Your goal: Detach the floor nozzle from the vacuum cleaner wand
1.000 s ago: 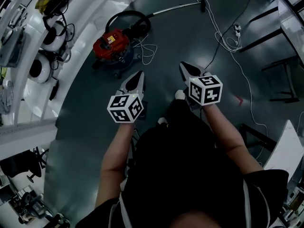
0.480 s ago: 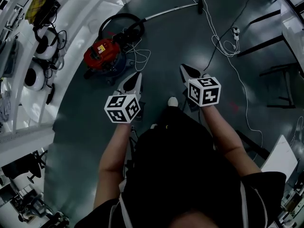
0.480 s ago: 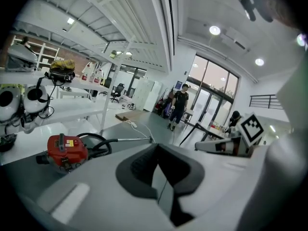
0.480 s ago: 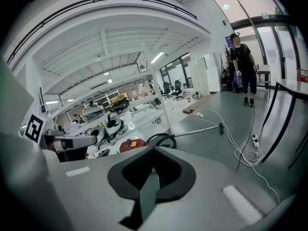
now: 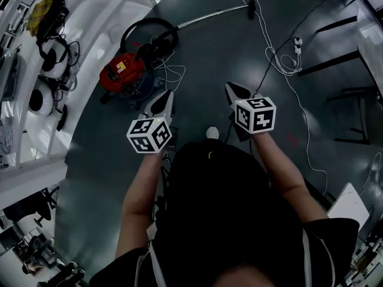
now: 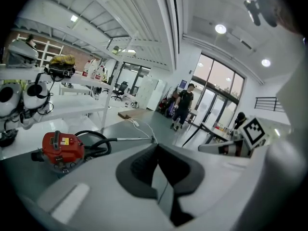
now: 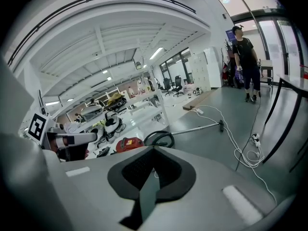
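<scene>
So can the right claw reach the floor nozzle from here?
Probably not yet: the floor nozzle lies far across the floor from the right claw; the path looks free, just long.

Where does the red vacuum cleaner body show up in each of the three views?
Head view: red vacuum cleaner body at upper left, on the dark floor.
Left gripper view: lower left, to the left of the closed jaws.
Right gripper view: left of centre, just above the closed jaws.
Shared landmark: the metal wand lying on the floor, ending at the floor nozzle; it is also in the left gripper view and the right gripper view.
</scene>
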The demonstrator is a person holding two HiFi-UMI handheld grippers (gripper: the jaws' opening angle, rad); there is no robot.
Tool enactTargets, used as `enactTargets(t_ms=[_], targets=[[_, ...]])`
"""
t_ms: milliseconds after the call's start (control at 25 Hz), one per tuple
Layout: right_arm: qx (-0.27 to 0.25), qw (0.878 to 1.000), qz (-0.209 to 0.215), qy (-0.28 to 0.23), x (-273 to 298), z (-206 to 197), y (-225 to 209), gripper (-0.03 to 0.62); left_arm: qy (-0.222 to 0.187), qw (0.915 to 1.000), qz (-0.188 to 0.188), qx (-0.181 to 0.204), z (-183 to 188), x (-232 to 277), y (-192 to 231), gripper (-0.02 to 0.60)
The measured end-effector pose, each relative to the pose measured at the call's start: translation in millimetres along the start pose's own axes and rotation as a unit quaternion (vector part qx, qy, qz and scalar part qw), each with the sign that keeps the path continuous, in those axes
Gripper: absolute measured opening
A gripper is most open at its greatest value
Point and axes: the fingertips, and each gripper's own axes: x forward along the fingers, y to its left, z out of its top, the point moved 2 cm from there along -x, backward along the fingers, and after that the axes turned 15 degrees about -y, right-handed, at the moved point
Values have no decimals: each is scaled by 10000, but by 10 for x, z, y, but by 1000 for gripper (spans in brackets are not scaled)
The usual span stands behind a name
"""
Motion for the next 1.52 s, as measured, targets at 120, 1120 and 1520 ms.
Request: enactTargets(t_ms=[120, 1120, 1520], targets=[[67, 10000, -8, 10, 65, -9, -95, -3, 75, 10000, 27, 39, -37, 68, -24, 8], [-40, 9997, 179, 187, 1705, 508, -162, -3, 259, 9992, 100, 273, 370, 1470, 966, 8], [-84, 9989, 163, 422, 2476, 644, -169, -3, 238, 9989, 180, 363, 531, 1973, 1467, 8]])
